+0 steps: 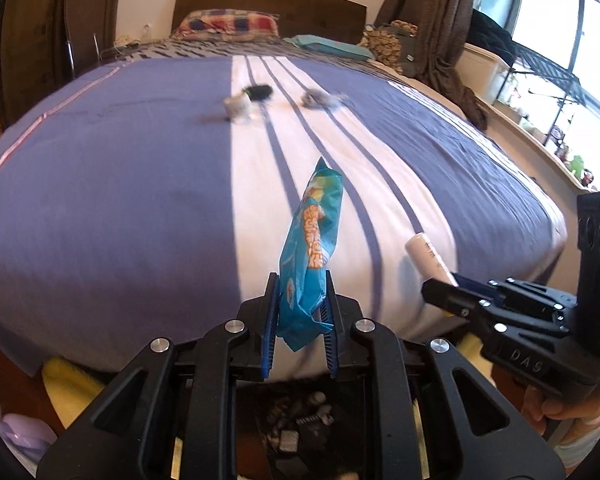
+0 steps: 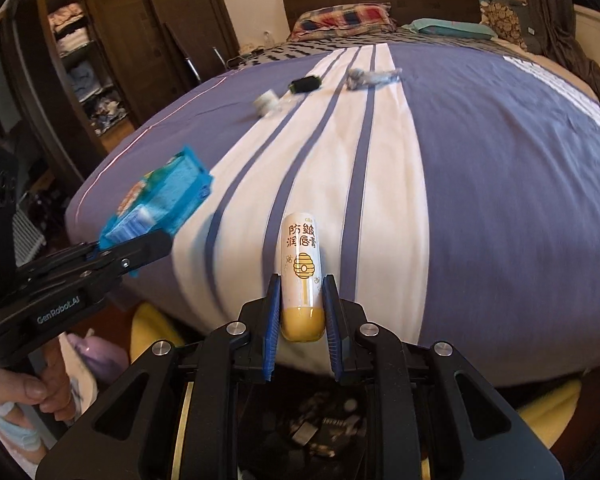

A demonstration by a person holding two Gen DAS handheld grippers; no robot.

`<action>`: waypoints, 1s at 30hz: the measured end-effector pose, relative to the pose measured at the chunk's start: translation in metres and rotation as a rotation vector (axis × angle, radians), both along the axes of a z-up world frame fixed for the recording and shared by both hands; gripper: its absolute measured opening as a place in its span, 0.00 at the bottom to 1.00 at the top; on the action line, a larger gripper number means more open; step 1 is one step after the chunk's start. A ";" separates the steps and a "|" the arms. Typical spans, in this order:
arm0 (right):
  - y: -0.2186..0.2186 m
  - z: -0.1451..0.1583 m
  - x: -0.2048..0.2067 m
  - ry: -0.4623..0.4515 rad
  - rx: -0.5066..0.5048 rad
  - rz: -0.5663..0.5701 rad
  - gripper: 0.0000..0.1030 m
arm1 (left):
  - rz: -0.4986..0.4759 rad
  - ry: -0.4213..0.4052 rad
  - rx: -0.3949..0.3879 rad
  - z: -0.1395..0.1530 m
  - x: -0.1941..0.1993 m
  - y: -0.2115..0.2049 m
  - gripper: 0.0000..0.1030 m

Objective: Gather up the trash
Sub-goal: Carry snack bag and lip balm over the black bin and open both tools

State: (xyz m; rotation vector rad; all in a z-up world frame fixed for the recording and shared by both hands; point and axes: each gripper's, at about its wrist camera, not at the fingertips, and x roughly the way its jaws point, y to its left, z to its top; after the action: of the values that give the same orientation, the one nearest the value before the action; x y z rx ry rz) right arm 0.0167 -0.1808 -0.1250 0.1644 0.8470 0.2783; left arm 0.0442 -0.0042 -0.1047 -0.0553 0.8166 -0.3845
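Trash lies on the bed (image 1: 120, 184), whose cover is purple with a white striped band. Near the middle of the bed rest a grey crumpled wrapper (image 1: 320, 98), a black item (image 1: 259, 92) and a small white cup (image 1: 238, 108), close together. Above the foot edge of the bed, the left gripper (image 1: 302, 300) is clamped on a blue snack bag (image 1: 312, 236). Beside it, also over the foot edge, the right gripper (image 2: 302, 308) is closed around a white and yellow tube (image 2: 301, 276).
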 end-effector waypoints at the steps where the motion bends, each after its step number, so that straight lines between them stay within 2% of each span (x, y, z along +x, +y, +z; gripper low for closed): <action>1: -0.001 -0.004 -0.005 0.007 0.003 -0.001 0.21 | -0.003 0.006 0.000 -0.003 -0.006 0.000 0.18; 11: -0.004 -0.055 -0.033 0.121 -0.036 -0.025 0.21 | -0.021 0.104 0.068 -0.054 -0.043 0.004 0.17; 16: -0.002 -0.069 -0.038 0.161 -0.053 -0.024 0.21 | -0.044 0.164 0.088 -0.078 -0.053 0.001 0.16; 22: 0.002 -0.092 -0.041 0.228 -0.083 -0.024 0.21 | -0.079 0.274 0.099 -0.117 -0.060 -0.001 0.16; 30: 0.011 -0.126 -0.040 0.337 -0.067 -0.014 0.21 | -0.091 0.420 0.100 -0.161 -0.057 -0.002 0.16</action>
State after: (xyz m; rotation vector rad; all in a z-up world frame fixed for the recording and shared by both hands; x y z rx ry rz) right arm -0.0234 -0.1702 -0.2510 0.1566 1.1873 0.2110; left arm -0.0130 -0.0060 -0.2660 -0.0054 1.2553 -0.4234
